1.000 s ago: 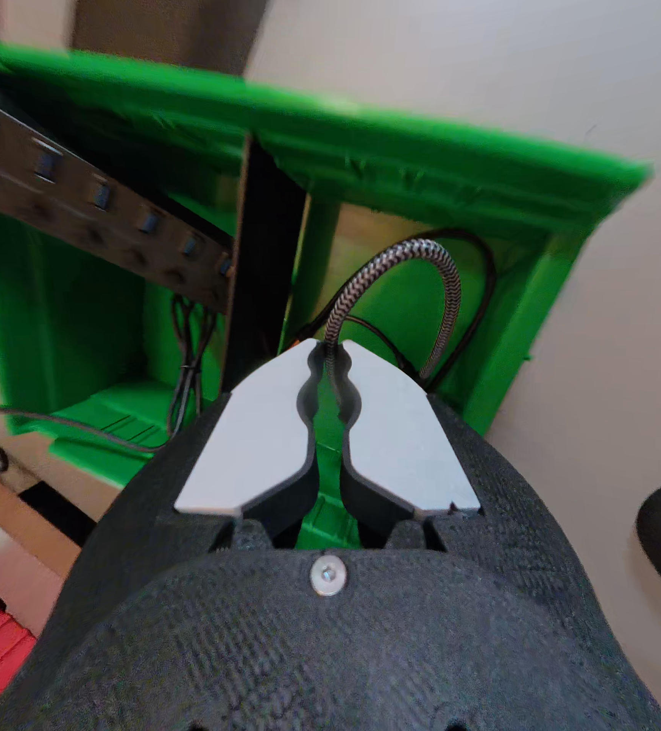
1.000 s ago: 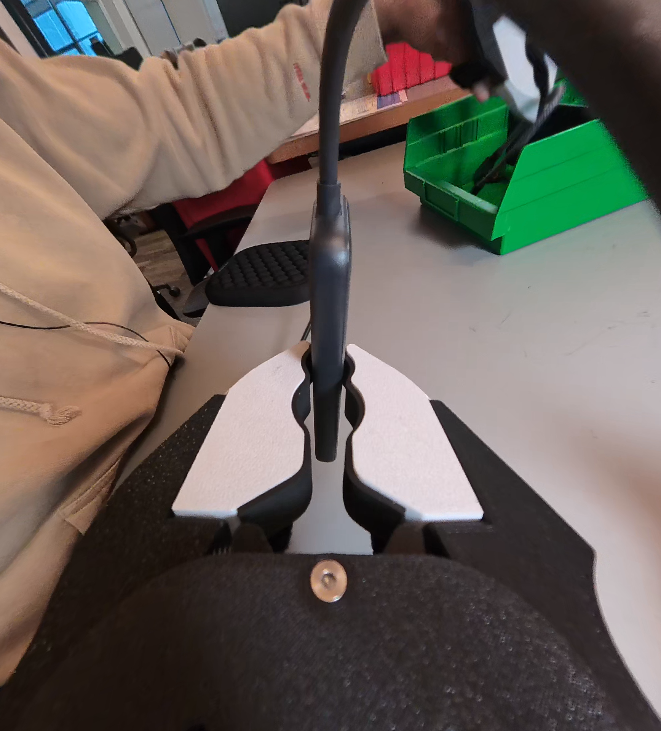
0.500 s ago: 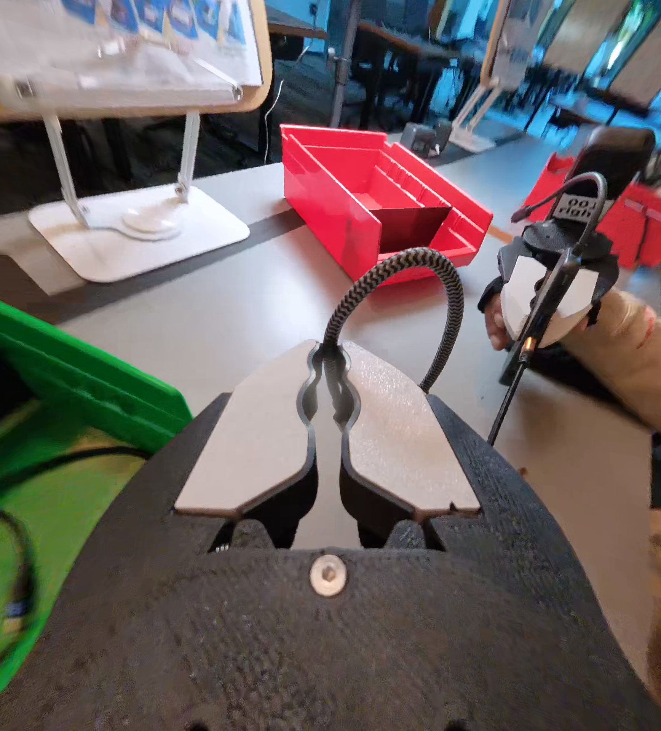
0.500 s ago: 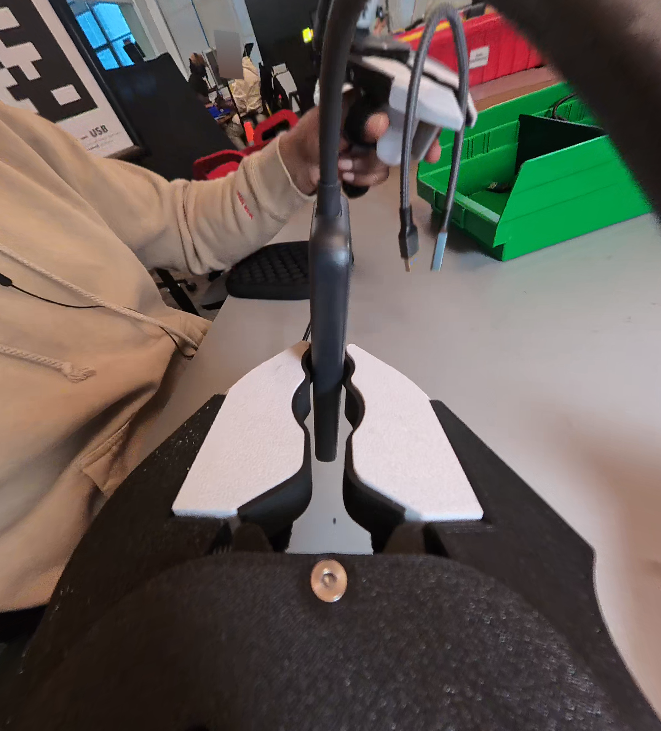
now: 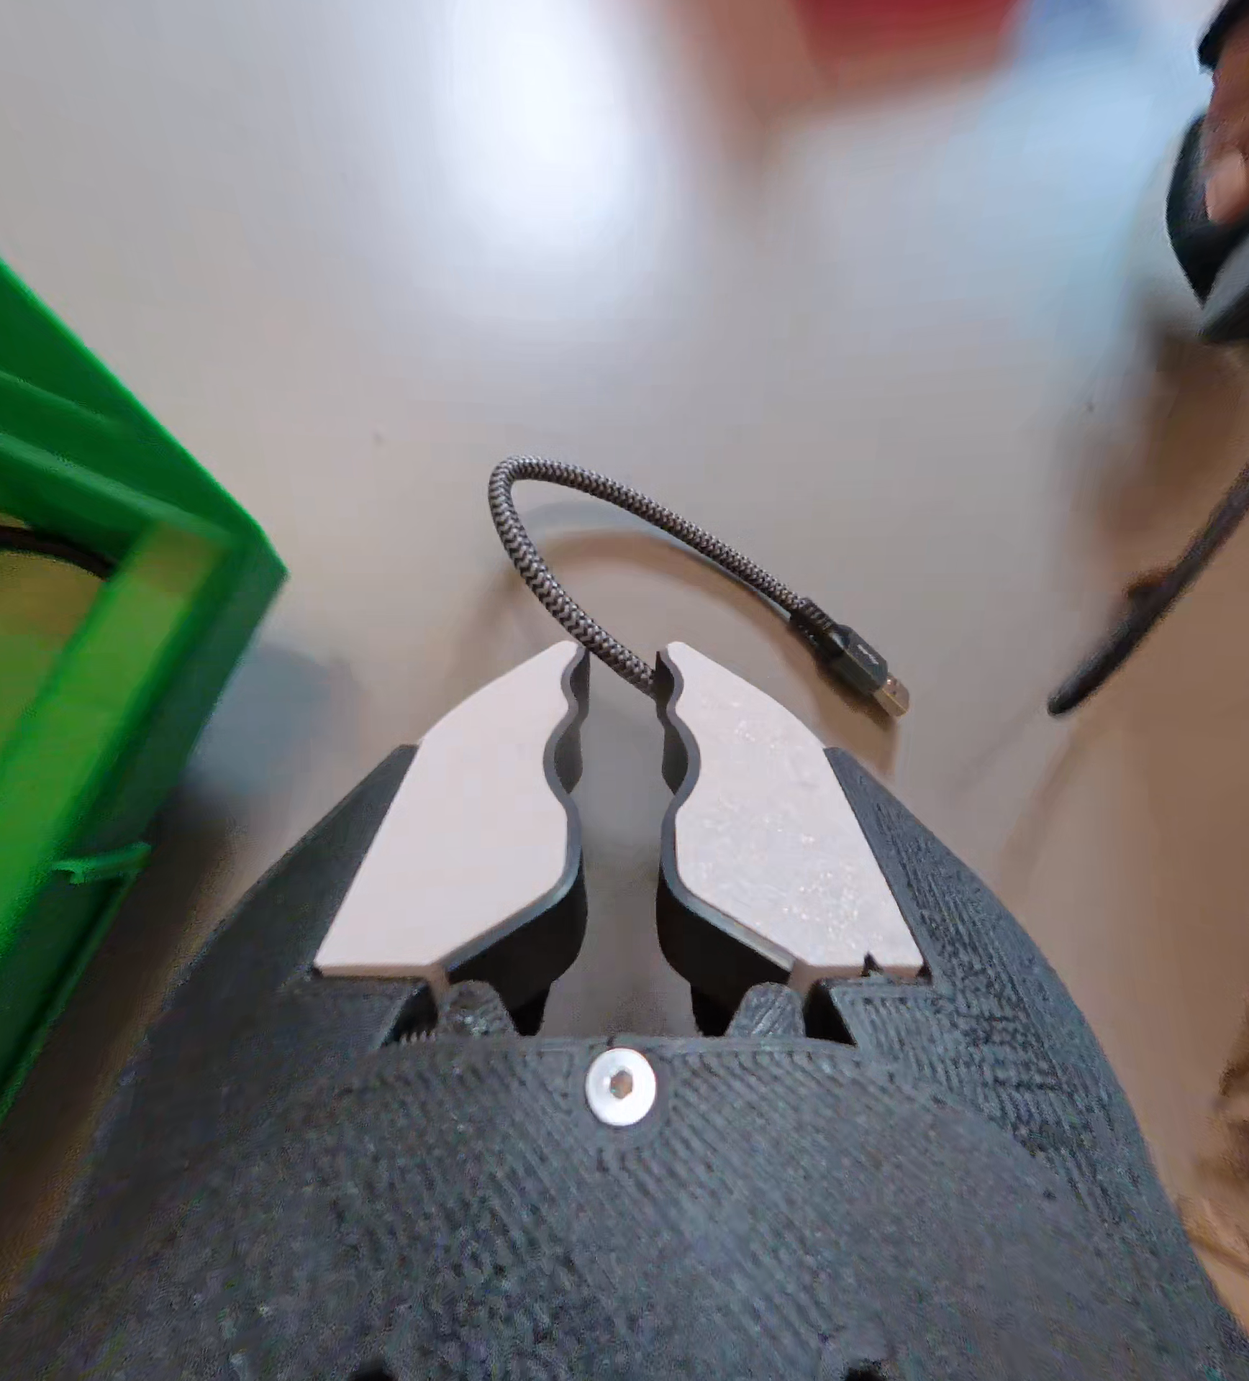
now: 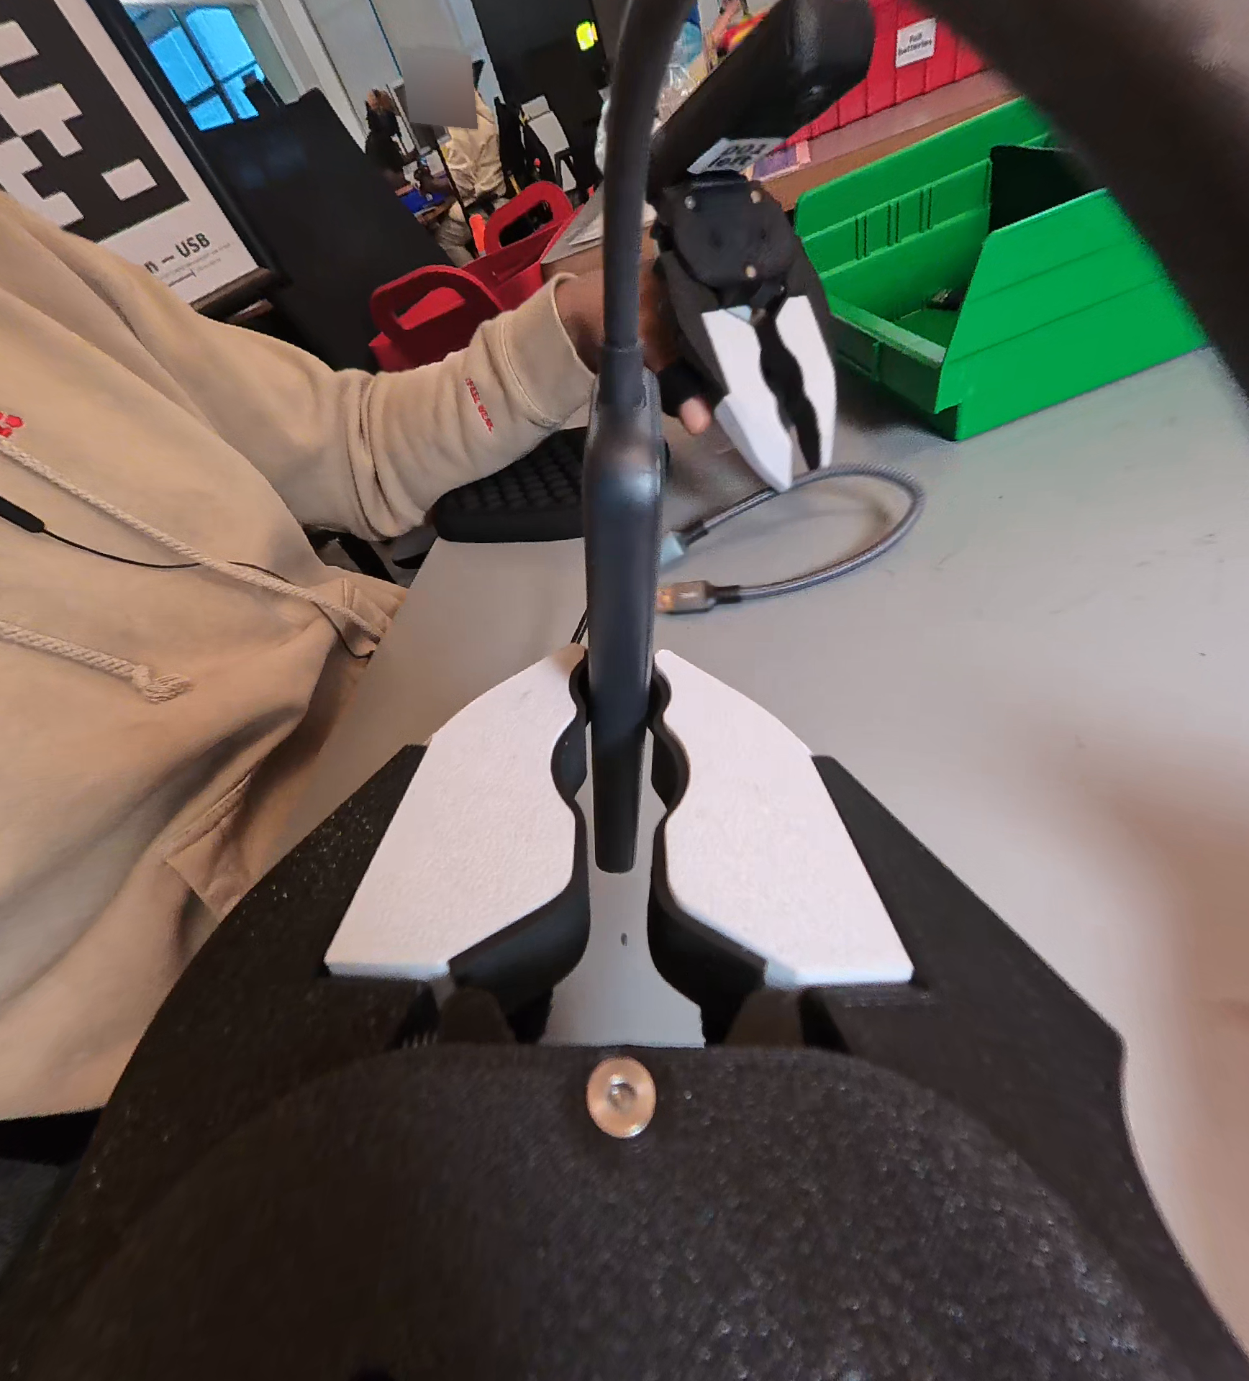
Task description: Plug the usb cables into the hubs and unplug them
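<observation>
- Cable staging is judged to be the step in hand: the braided USB cable [image 5: 606,516] is laid in a loop on the grey table [image 5: 681,299], just beside the green bin [image 5: 83,598].
- Left gripper [image 5: 623,661]: jaws are parted to a narrow gap; the cable passes between the tips but is not clamped, as far as can be told.
- USB-A plug [image 5: 868,672] is seen free on the table, plugged into nothing.
- Right gripper [image 6: 620,672]: closed on the dark grey hub [image 6: 621,560], held edge-up, with its own lead [image 6: 625,149] running out of the top of the right wrist view.
- Hub ports are not visible.
- Next move, as judged: the cable is to be re-gripped close behind the plug, then lined up with a hub port.
- Plug orientation needs to be matched to the port before it is pushed in; the hub must be kept firmly pinched against the push.
</observation>
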`<control>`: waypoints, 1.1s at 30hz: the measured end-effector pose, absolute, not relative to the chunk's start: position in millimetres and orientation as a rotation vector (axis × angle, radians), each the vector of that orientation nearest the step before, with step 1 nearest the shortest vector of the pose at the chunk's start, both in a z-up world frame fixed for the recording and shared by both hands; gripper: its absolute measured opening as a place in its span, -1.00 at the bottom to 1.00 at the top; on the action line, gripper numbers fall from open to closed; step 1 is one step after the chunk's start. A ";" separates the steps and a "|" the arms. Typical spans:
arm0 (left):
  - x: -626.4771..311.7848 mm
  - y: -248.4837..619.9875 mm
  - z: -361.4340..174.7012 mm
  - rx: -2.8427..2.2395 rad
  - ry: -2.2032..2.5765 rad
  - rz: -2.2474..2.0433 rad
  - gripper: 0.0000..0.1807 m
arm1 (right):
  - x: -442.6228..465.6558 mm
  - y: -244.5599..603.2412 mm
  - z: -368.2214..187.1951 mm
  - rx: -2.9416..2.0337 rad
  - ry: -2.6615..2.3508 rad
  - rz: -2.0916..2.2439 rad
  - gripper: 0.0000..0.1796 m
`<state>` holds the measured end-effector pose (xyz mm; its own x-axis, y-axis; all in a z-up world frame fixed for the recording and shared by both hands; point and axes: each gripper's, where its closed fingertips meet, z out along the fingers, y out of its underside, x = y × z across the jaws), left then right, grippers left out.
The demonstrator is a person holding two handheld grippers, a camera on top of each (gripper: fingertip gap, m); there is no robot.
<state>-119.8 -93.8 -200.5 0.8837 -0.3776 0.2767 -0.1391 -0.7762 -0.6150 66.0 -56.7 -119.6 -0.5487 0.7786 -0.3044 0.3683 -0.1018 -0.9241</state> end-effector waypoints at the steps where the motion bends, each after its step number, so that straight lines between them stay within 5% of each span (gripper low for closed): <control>1: -120.6 -99.1 -202.6 -2.462 0.406 -0.516 -0.77 | 66.2 -55.7 -119.8 -1.259 -1.835 1.689 -0.87; 7: -115.7 -102.4 -174.5 -2.204 0.819 -0.251 -0.68 | 67.4 -48.2 -115.5 -1.260 -1.799 1.693 -0.87; 21: -48.7 -118.7 -222.1 -2.100 1.970 -0.381 -0.48 | 87.8 -32.0 -96.1 -1.215 -1.701 1.743 -0.87; 27: -36.1 -108.5 -225.3 -2.135 1.819 -0.552 -0.82 | 98.0 -29.1 -92.9 -1.193 -1.691 1.789 -0.87; 33: -54.0 -79.5 -222.7 -2.299 1.253 -0.594 -0.92 | 97.5 -34.1 -92.9 -1.179 -1.704 1.810 -0.87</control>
